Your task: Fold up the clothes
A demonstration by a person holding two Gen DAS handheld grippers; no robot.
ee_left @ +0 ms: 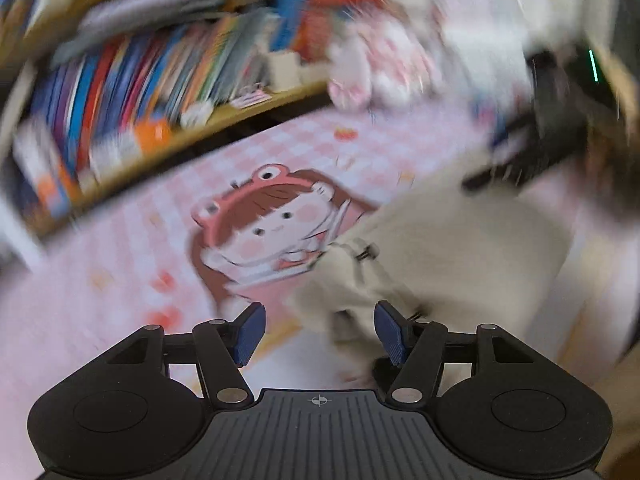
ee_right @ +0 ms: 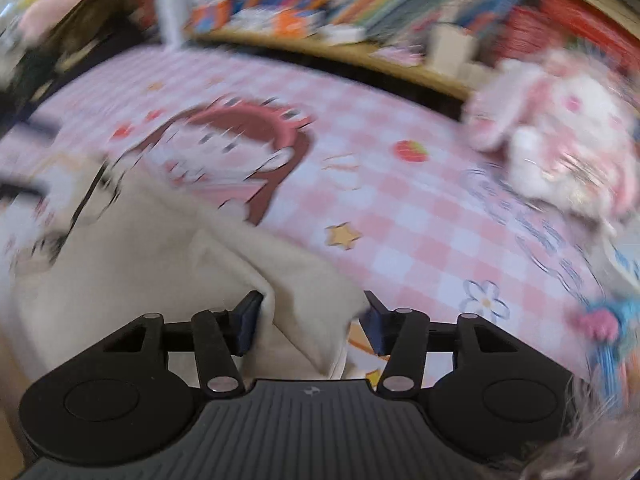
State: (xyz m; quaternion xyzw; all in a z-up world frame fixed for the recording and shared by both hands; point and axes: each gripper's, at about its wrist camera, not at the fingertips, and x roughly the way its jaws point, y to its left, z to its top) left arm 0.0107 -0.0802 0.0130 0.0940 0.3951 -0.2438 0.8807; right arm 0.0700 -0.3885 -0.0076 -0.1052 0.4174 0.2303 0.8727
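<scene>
Both jaws released. Cream garment [ee_right: 132,264] lies between right gripper [ee_right: 310,326] jaws; right of left gripper [ee_left: 320,332].

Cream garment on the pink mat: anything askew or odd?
Yes. The cream garment lies bunched and creased on the pink checked mat, one flap turned over between the open right tongs. Its drawstring end sticks out loose. Both views are blurred; no damage or spill visible.
</scene>
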